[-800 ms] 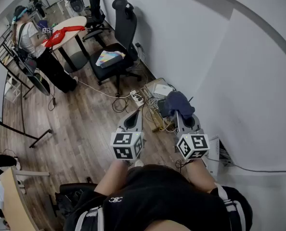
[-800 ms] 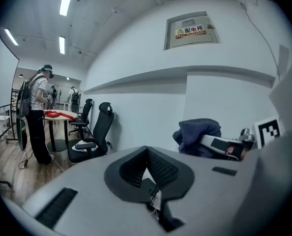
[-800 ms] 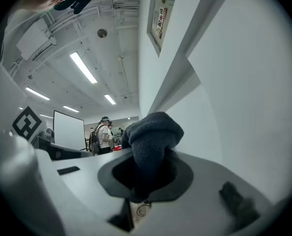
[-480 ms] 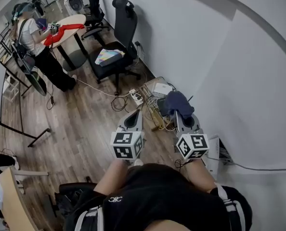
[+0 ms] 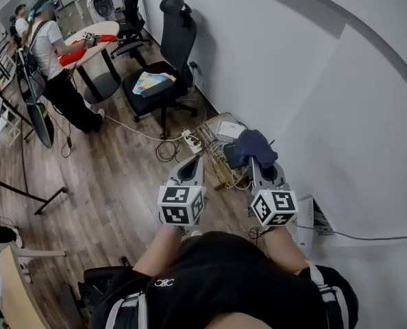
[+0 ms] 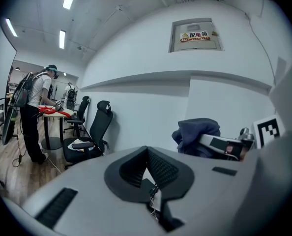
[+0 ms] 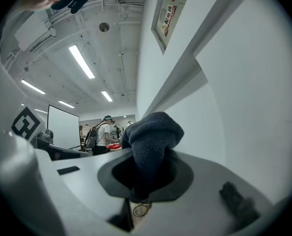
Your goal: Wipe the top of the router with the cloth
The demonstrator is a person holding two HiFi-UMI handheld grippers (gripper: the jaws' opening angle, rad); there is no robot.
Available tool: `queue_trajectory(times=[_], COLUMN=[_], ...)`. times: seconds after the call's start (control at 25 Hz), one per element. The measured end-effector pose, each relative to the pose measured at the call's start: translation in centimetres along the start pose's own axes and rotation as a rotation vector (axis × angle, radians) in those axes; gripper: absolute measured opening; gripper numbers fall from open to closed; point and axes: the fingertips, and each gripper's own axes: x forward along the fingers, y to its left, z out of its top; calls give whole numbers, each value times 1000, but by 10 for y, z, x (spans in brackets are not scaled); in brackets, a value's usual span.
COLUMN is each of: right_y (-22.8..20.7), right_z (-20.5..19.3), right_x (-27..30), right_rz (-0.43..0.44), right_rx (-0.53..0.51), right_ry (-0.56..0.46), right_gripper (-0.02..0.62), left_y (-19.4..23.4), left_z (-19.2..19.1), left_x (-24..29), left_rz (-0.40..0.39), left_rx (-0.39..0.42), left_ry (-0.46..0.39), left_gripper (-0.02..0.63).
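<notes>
So the right gripper [image 5: 256, 162] is clamping onto the dark blue cloth [image 5: 252, 145], which is bunching up over its tips. The left gripper [image 5: 196, 159] is hanging beside it, jaws pressed together on nothing. The router [image 5: 229, 127], best guess that white box by the wall, is sitting on the floor just past the cloth in a nest of cables [image 5: 219, 157]. Risk-wise, the wad is looking loosely pinched, so wiping could drag it free. It could also shove the light box or snag wires, since nothing's steadying it.
</notes>
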Motion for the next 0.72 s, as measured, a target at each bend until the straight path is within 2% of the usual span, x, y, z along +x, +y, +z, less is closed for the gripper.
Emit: queue_trajectory(times=[0.44, 0.72], right_y=[26, 28], right_z=[-14, -31], right_x=[10, 24], right_rz=[-103, -122], right_rx=[-17, -3], right_ry=[16, 64], right_gripper=[55, 55], left_y=[39, 59], left_z=[-5, -23], left_x=[5, 9], left_rz=[-109, -111], left_rx=[-37, -69], left_ry=[11, 51], left_gripper=[5, 5])
